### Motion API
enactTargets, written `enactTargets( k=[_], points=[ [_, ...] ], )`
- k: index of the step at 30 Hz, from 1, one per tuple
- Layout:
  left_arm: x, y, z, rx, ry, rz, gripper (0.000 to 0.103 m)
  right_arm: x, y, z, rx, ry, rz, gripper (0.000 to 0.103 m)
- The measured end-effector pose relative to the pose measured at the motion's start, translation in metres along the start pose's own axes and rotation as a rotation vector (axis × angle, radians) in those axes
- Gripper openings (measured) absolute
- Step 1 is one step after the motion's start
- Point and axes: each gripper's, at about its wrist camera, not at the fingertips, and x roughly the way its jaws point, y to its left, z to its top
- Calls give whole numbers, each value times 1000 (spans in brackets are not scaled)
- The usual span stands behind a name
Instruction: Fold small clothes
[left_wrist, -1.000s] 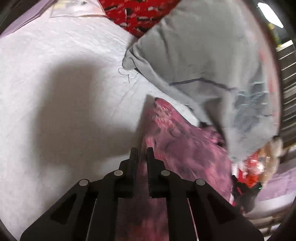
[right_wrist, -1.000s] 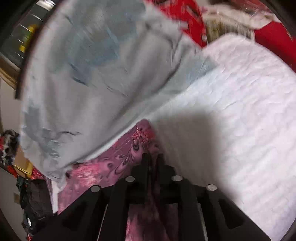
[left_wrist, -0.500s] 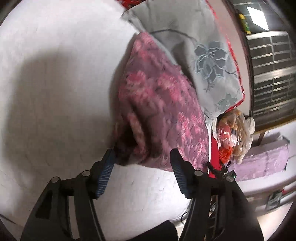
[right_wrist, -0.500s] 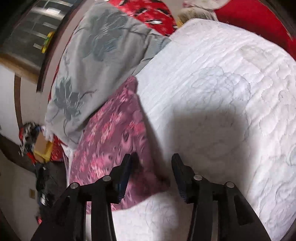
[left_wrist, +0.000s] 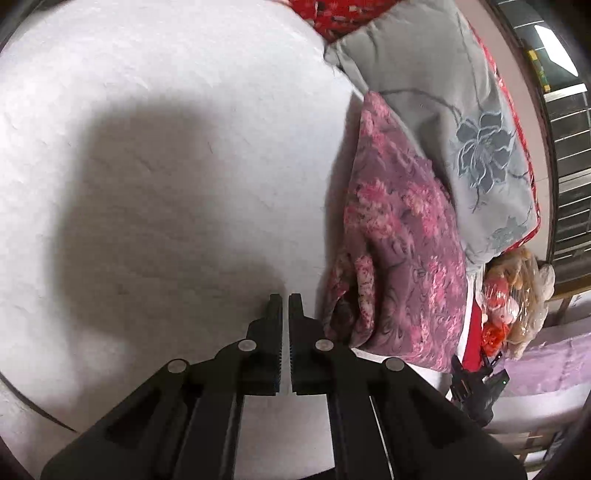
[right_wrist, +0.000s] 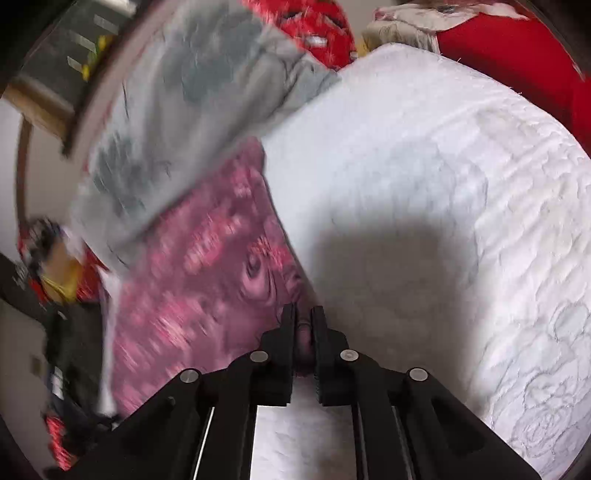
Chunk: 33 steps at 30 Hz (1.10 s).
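Two black claws work at the edge of a white quilted bed (left_wrist: 166, 166), each seen from its own wrist camera. In the left wrist view, the left claw (left_wrist: 284, 297) sits at lower centre with its jaws pressed together and nothing between them, its tips over bare quilt just left of a folded pink-and-purple patterned garment (left_wrist: 402, 243). That garment lies at centre right of the frame, its upper right edge tucked against a grey cushion with a blue flower print (left_wrist: 443, 103). Red patterned fabric (left_wrist: 332, 14) shows at the top edge, and a clear plastic bag with red and tan contents (left_wrist: 513, 291) sits at lower right, past the bed's edge.

In the right wrist view, the right claw (right_wrist: 303, 314) at lower centre is closing, and a fold of the pink garment's lower right corner shows pinched between its jaws. The garment fills the lower left of this blurred frame, the grey cushion lies above it at upper left, and the white quilt spreads across the right.
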Motion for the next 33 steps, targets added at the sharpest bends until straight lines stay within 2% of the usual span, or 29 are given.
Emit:
enactTargets(
  k=[2,3,5,6,7,9,12,13,14,16,17,18,20,23,24,25,26,27,28,29,30,33],
  points=[
    [-10,-8,5,26,-31,1,2,-12,7,8,30,-80,-9,19],
    [-13,-17,10,46,-41,-16,2,-16,10,15,52,-111,26,22],
    [-15,-45,21,92,-66,-45,12,-16,23,31,80,-157,109,30],
    [-13,-58,27,119,-77,-53,28,-12,32,39,77,-162,136,30],
    [-11,-72,31,149,-92,-46,48,-7,44,47,61,-165,155,30],
    [0,-105,39,219,-153,2,61,11,75,60,-3,-182,158,30],
    [32,-139,48,320,-180,76,62,38,99,67,-62,-185,149,30],
    [47,-145,50,337,-175,106,62,51,104,65,-100,-182,114,30],
    [65,-147,52,346,-159,147,62,61,102,64,-123,-161,78,31],
    [94,-145,54,365,-133,233,65,99,93,60,-129,-23,-7,32],
    [104,-140,54,375,-125,251,67,96,92,60,-131,-64,9,30],
    [103,-139,53,395,-156,245,69,91,93,61,-127,-78,13,30],
    [95,-140,54,402,-143,223,68,81,96,66,-118,-73,23,34],
    [72,-141,61,359,-183,109,67,60,98,65,-154,-190,23,37],
    [69,-143,62,354,-198,103,67,61,96,63,-161,-201,3,38],
    [69,-143,65,348,-213,112,69,69,90,62,-158,-172,-27,42],
    [77,-143,68,347,-206,153,70,83,84,61,-142,-111,-60,44],
    [91,-143,72,347,-177,211,70,92,76,58,-125,-68,-77,44],
    [102,-140,74,347,-140,250,71,86,74,58,-121,-105,-58,43],
    [110,-137,76,339,-111,259,72,81,75,60,-113,-101,-64,43],
    [107,-134,76,323,-128,241,72,77,77,62,-97,-89,-67,44],
    [91,-133,76,255,-150,155,72,61,91,64,-105,-143,13,45]
  ],
)
